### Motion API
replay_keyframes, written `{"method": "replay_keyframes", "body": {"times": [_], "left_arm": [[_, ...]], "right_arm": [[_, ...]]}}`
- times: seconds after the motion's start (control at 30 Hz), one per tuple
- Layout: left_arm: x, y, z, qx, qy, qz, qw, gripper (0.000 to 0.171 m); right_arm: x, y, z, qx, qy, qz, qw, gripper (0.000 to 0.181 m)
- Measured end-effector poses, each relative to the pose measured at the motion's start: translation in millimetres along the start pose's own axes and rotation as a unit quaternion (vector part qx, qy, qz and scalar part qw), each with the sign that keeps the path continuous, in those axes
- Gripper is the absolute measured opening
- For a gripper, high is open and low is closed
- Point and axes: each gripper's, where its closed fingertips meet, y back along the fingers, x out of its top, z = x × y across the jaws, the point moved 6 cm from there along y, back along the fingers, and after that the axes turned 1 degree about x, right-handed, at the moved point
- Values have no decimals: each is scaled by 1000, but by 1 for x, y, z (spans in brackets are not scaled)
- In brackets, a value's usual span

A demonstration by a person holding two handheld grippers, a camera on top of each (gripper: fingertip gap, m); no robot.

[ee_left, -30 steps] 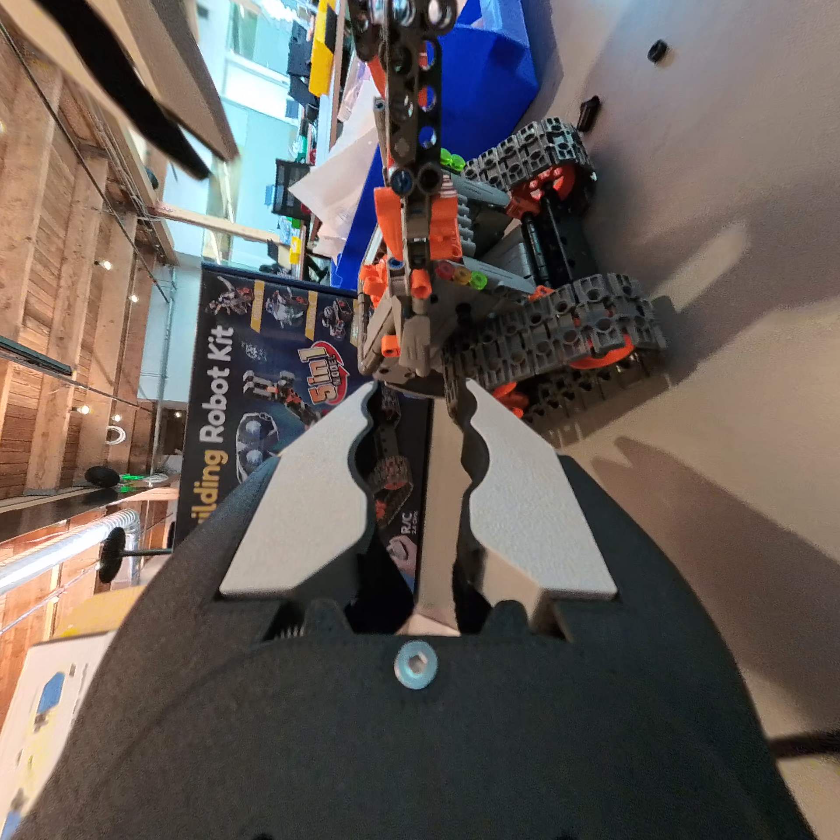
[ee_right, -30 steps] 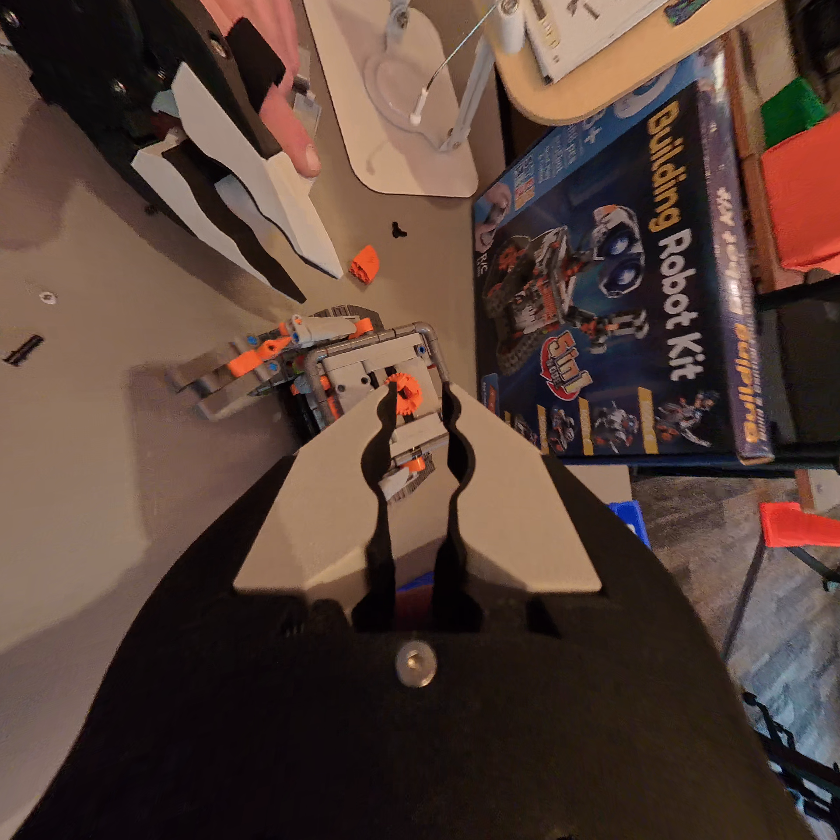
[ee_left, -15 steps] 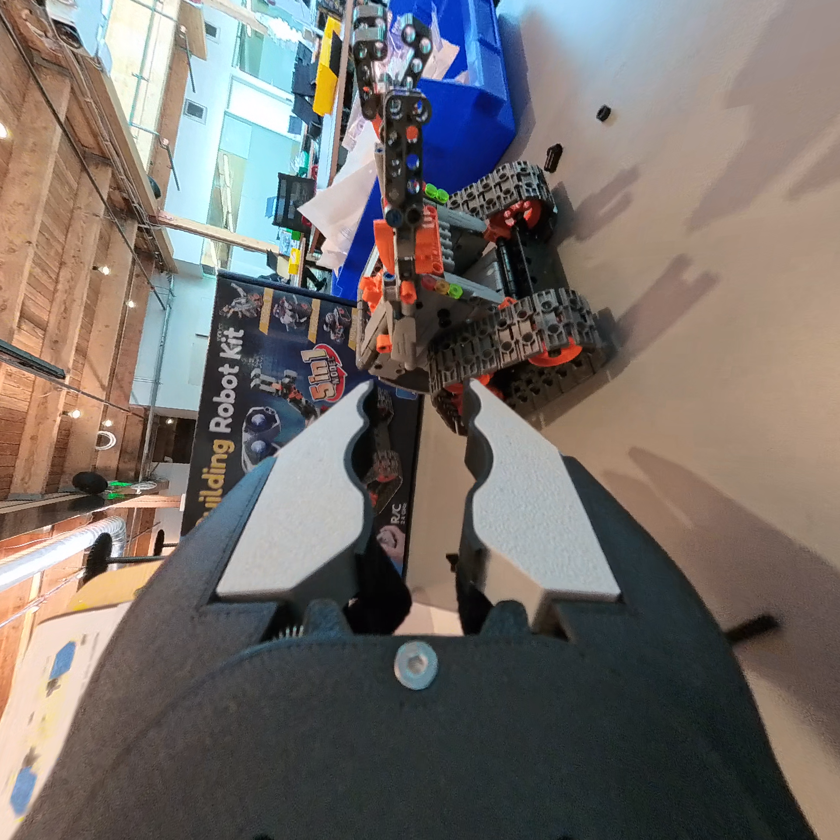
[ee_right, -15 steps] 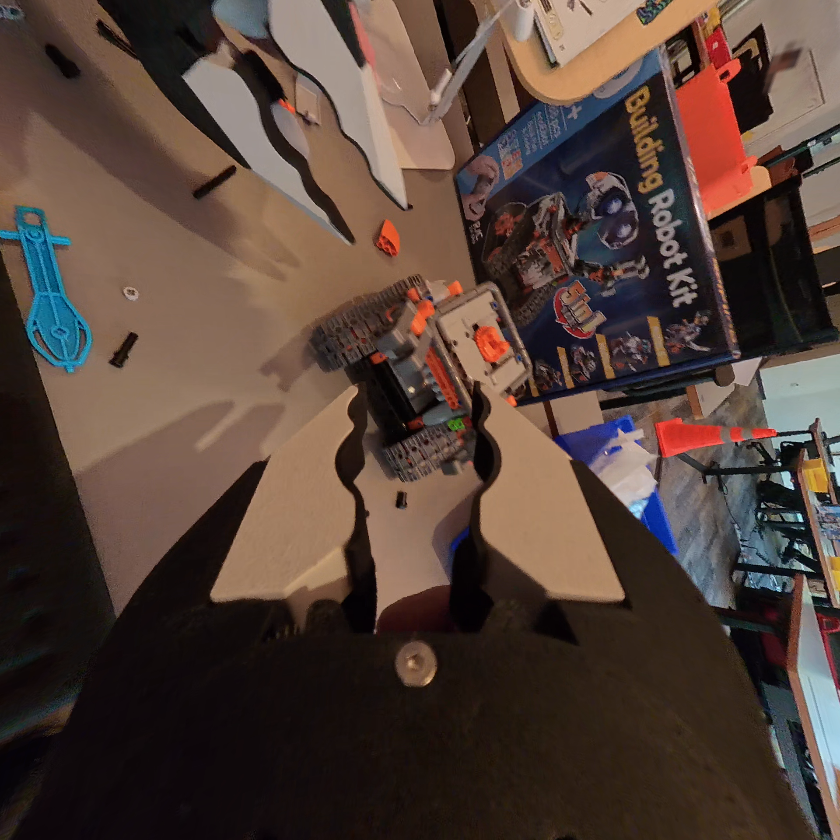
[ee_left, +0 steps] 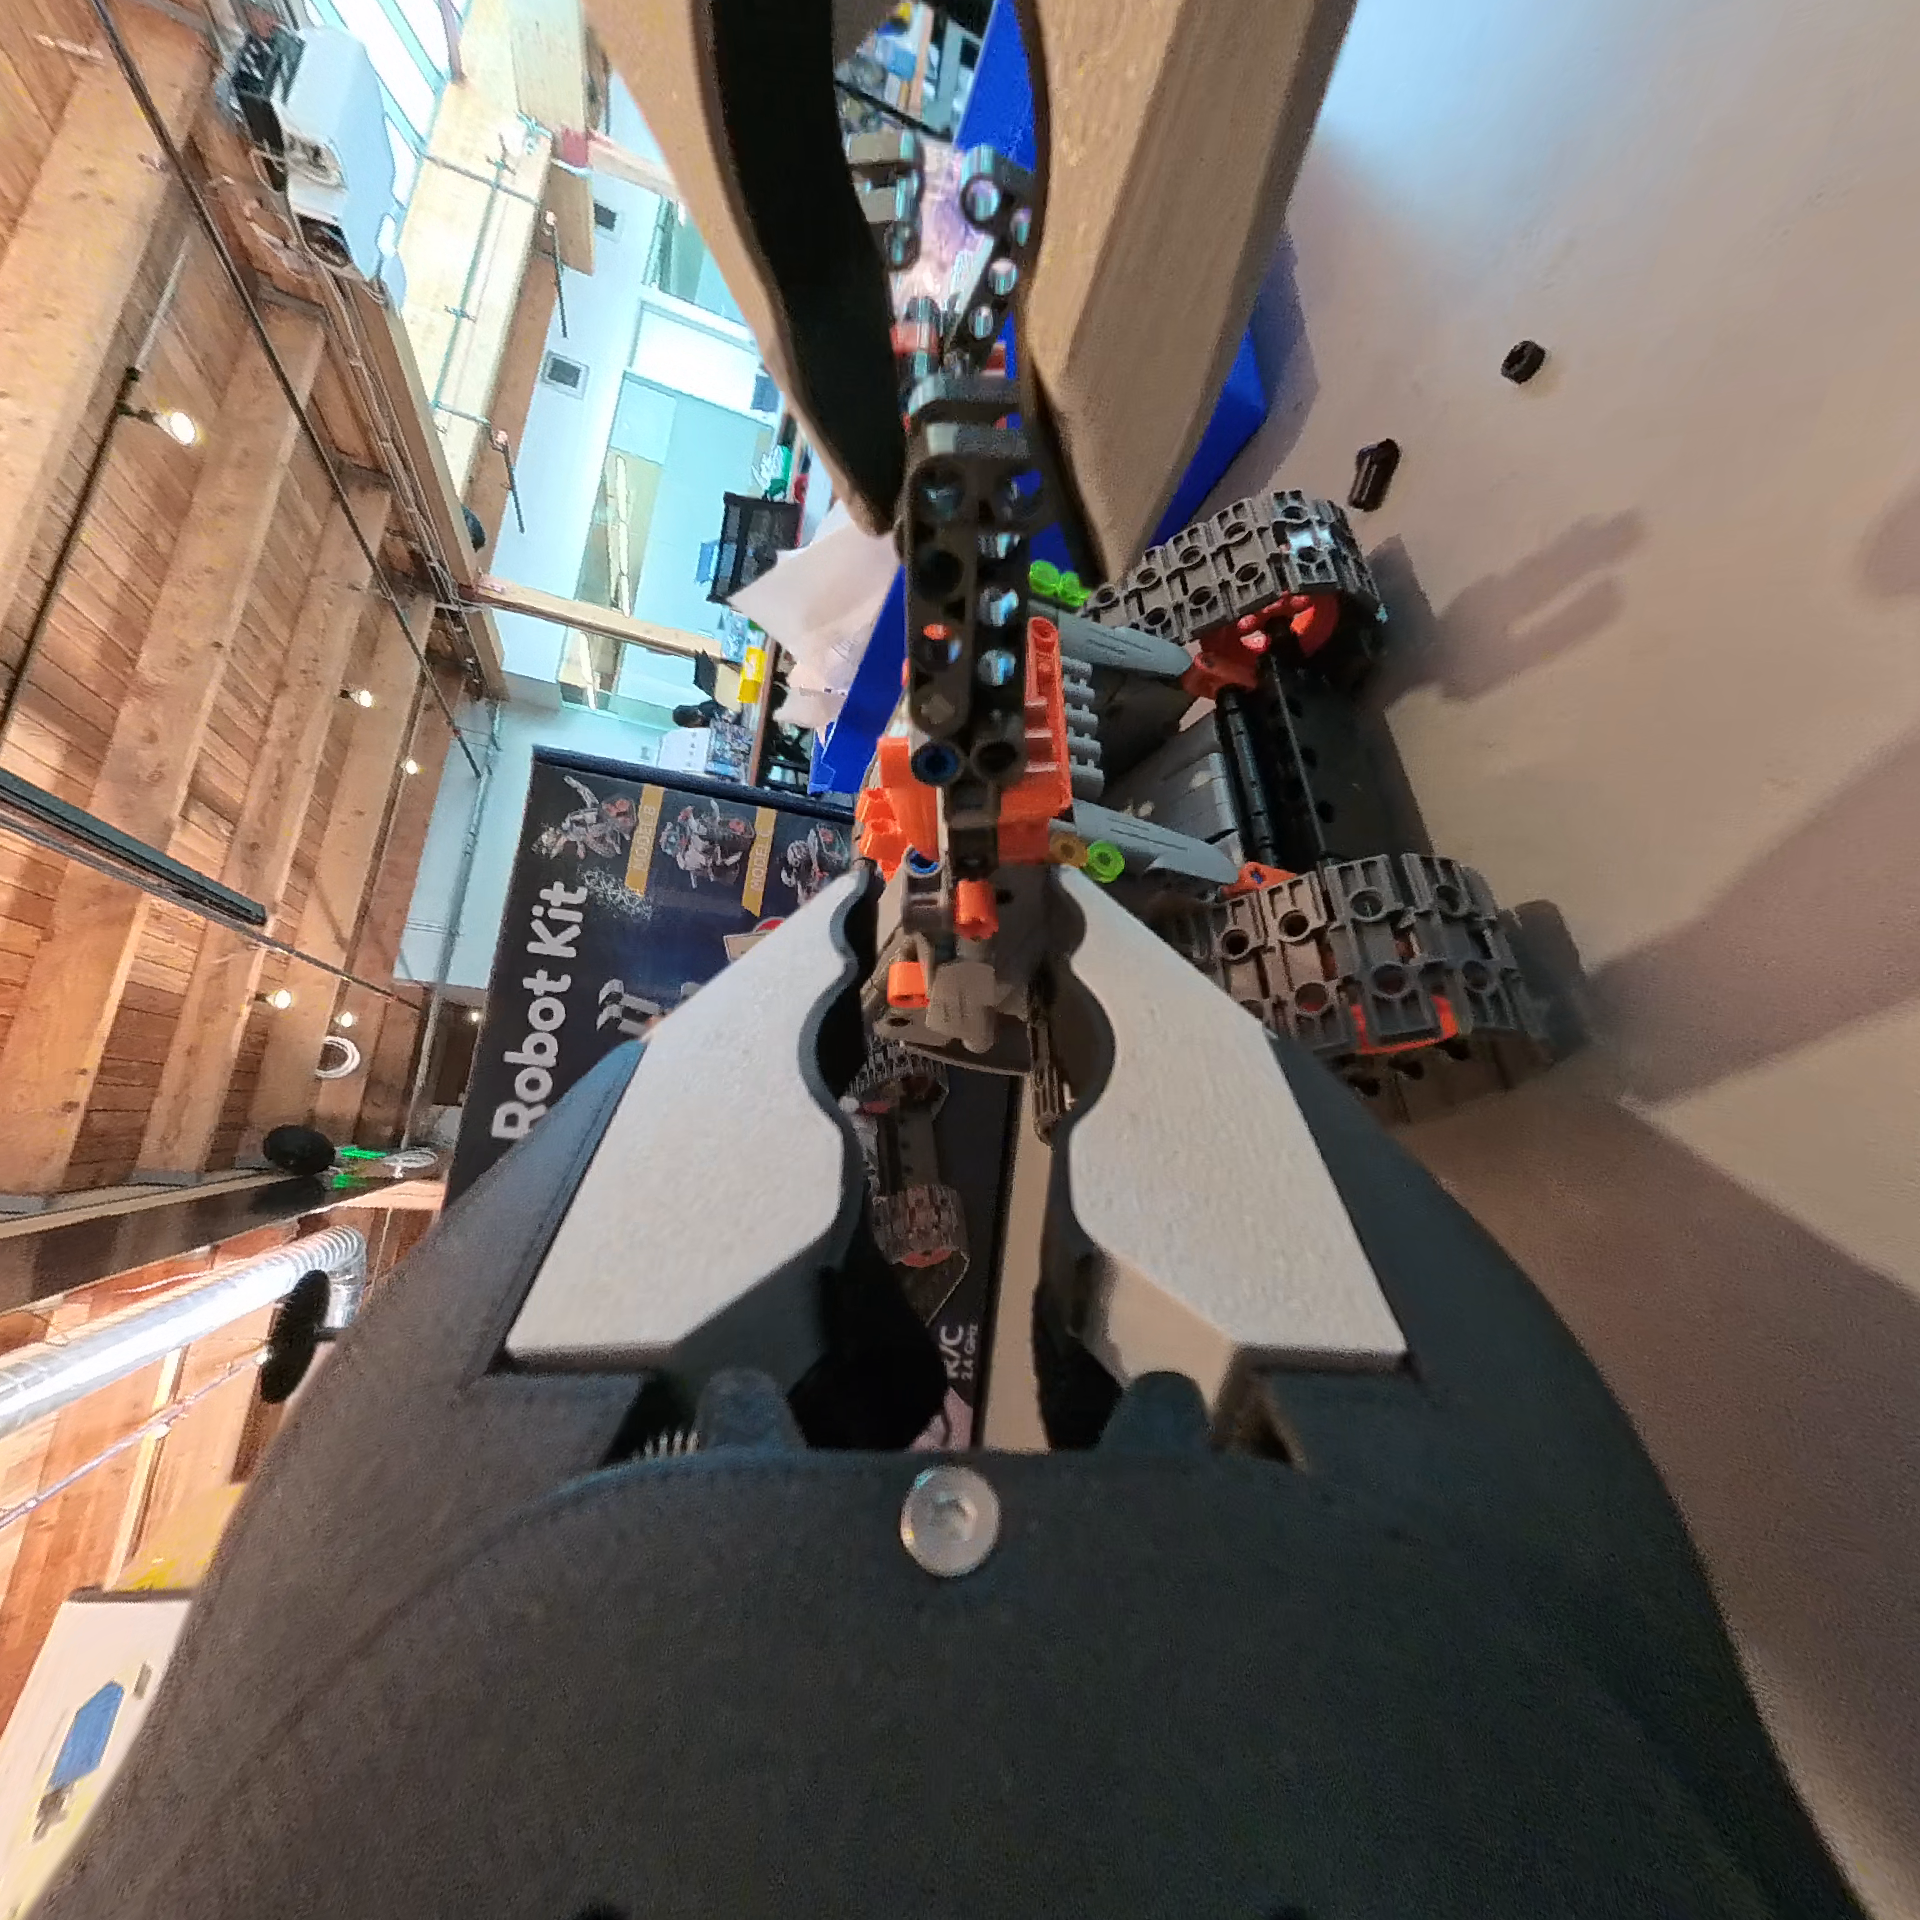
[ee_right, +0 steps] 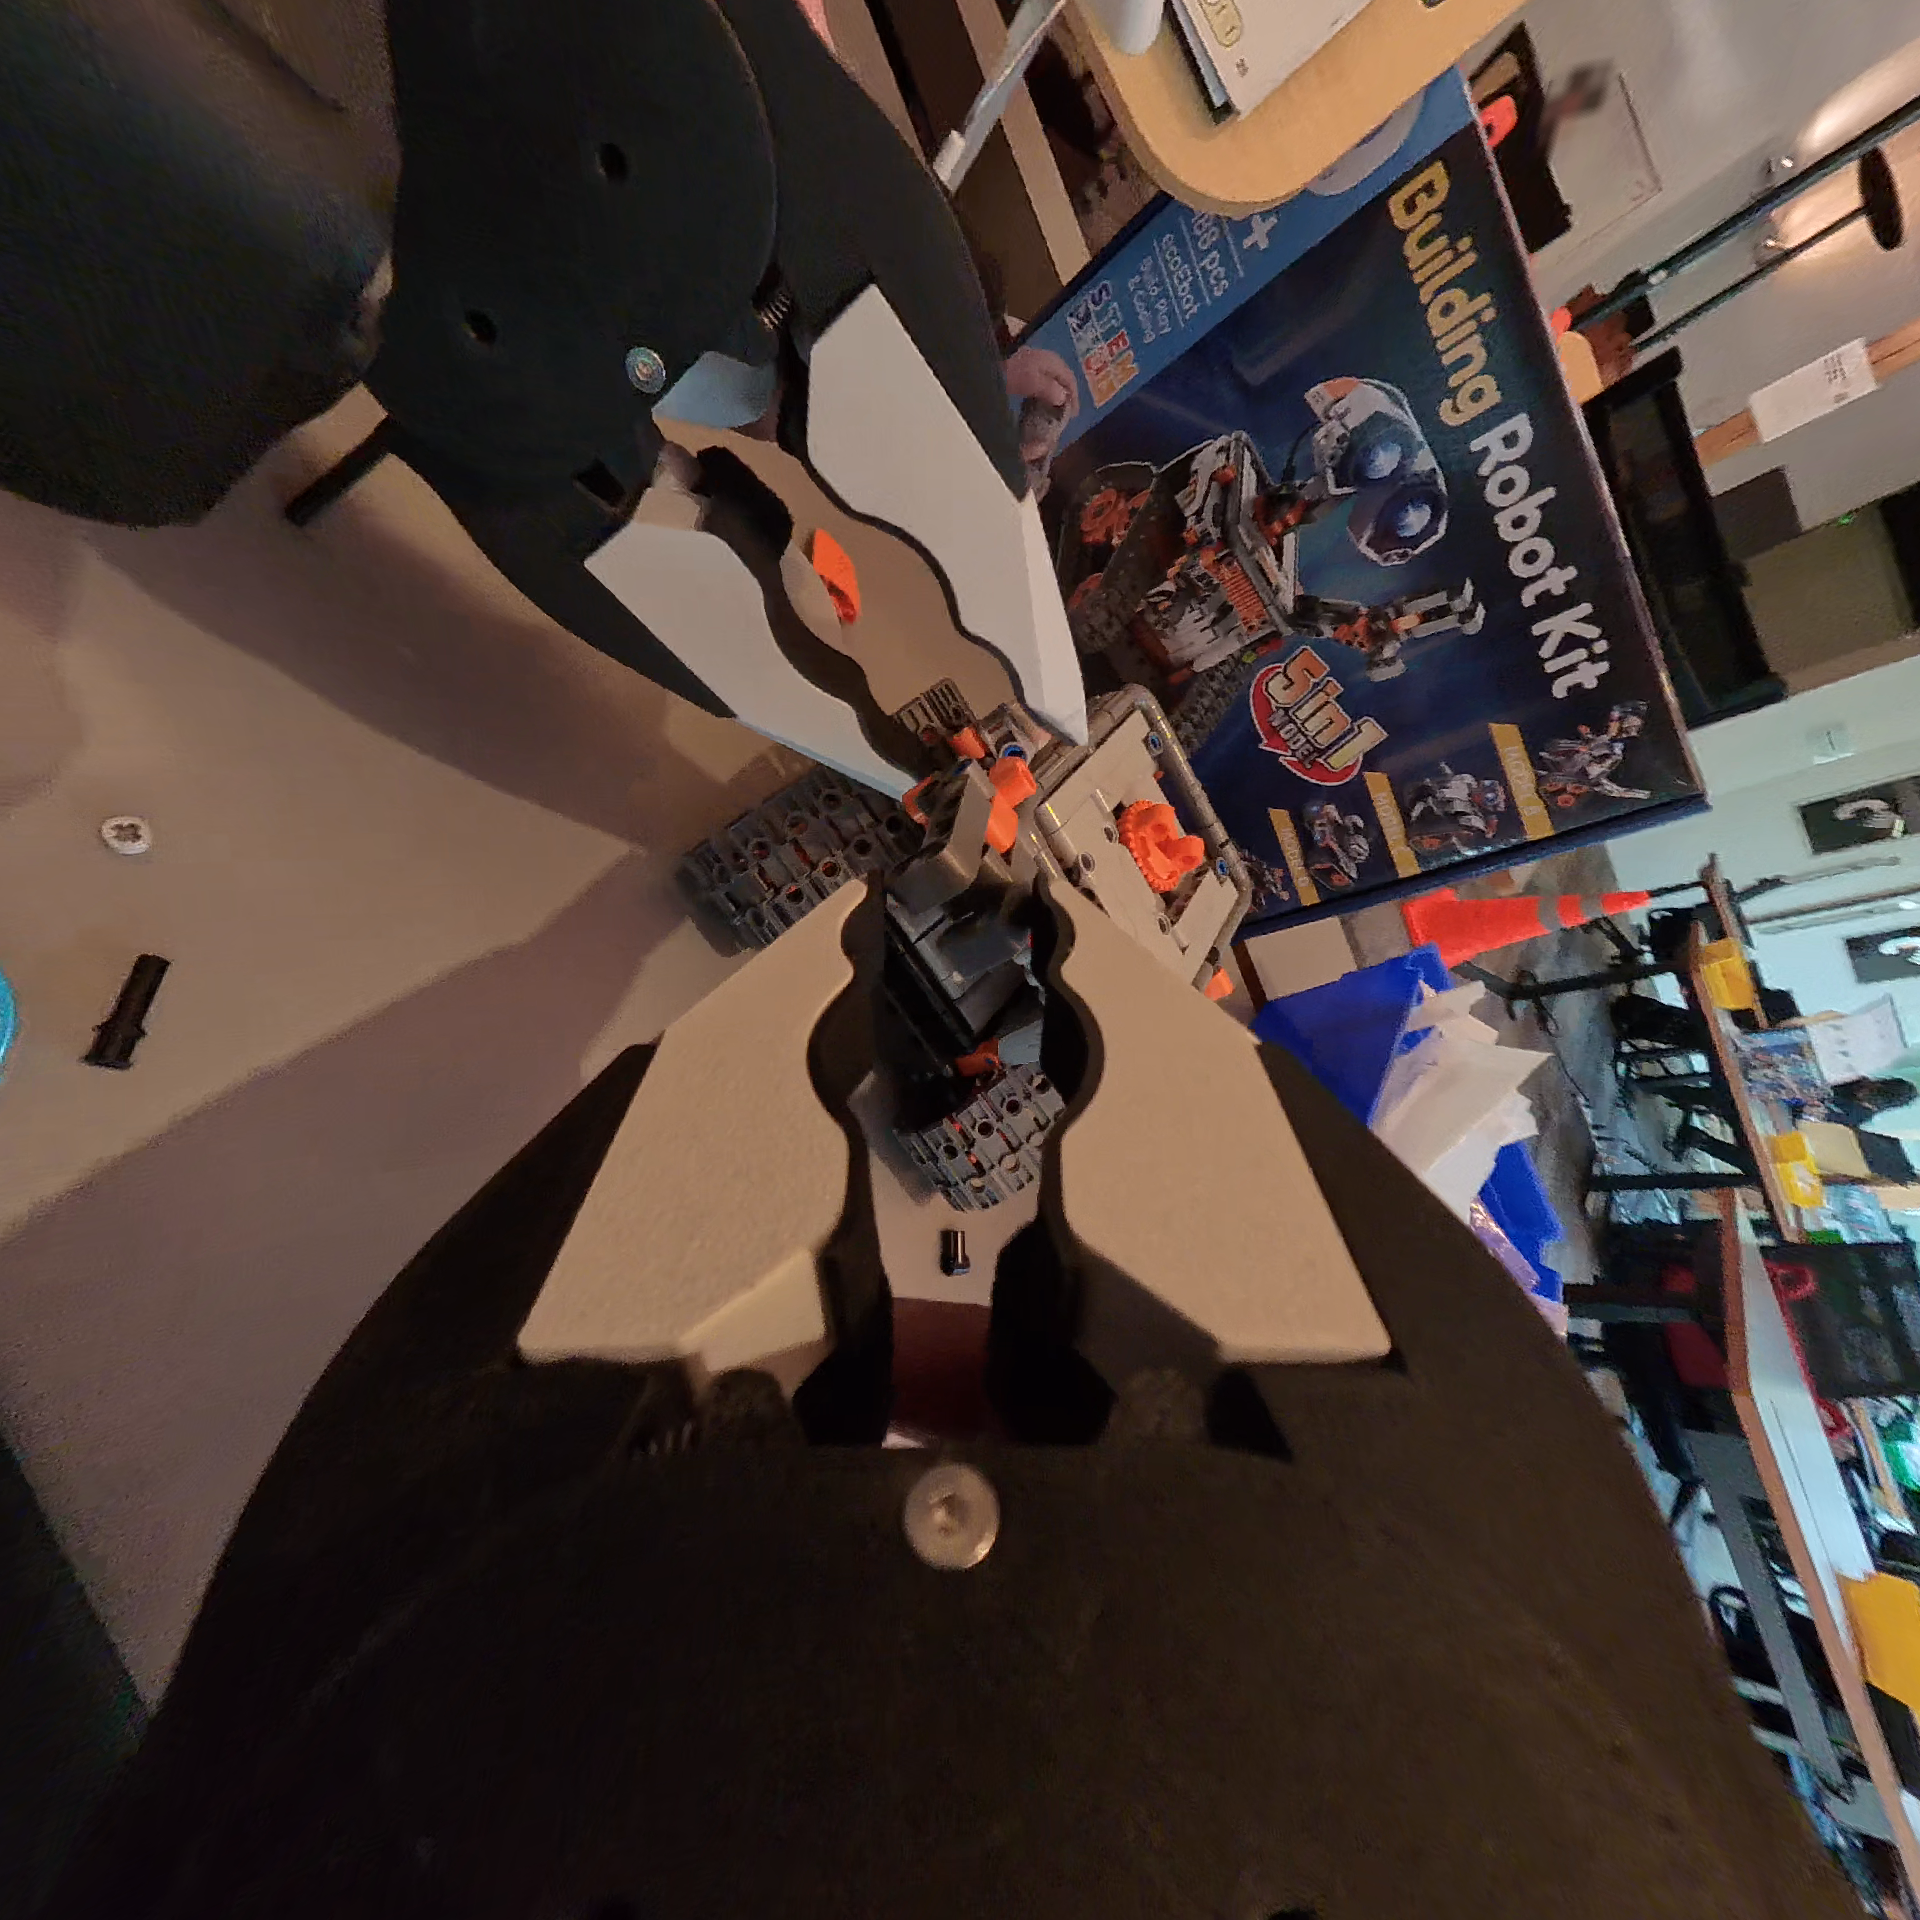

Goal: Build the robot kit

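Both claws are in on the tracked model [ee_left: 1351,966], which stands on the pale table [ee_left: 1662,260] just beside the dark kit box [ee_right: 1455,520] at three o'clock of it in the right wrist view.

The left gripper [ee_left: 966,904] is held with jaws parted, one either side of the grey-and-orange base of the model's upright; contact cannot be made out, so it is read as open. From twelve o'clock in the left wrist view the right gripper [ee_right: 956,899] is brought down, and the black beam [ee_left: 961,623] appears pinched between its fingers.

A light, square hold is judged best here. Pinned bricks are likely to pop apart if squeezed hard or twisted, and the treads would probably roll under a sideways push.

Around it: a blue bin [ee_left: 1226,416] is seen behind the model at twelve o'clock, two small black pegs [ee_left: 1377,473] at one o'clock, a longer black pin [ee_right: 130,1008] and a white washer [ee_right: 125,833] at nine o'clock in the right wrist view. A loose orange piece [ee_right: 836,571] is glimpsed beyond the left claw. Room is tight: the two claws crowd one another, and the box hems in one side.
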Motion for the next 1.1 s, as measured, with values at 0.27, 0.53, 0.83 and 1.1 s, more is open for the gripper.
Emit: {"method": "replay_keyframes", "body": {"times": [0.27, 0.53, 0.83, 1.1], "left_arm": [[-14, 6, -1, 2, 29, 21, 999, 22], [11, 37, 5, -27, 2, 85, 996, 36], [22, 34, 2, -22, 64, 92, 993, 14], [21, 34, -9, -43, 137, 106, 984, 14]], "right_arm": [[8, 12, -8, -37, -6, 60, 997, 39], [2, 6, -15, -34, 95, 28, 994, 33], [11, 4, -4, -5, 87, 56, 995, 2], [19, 15, 2, 45, 80, 61, 994, 12]]}}
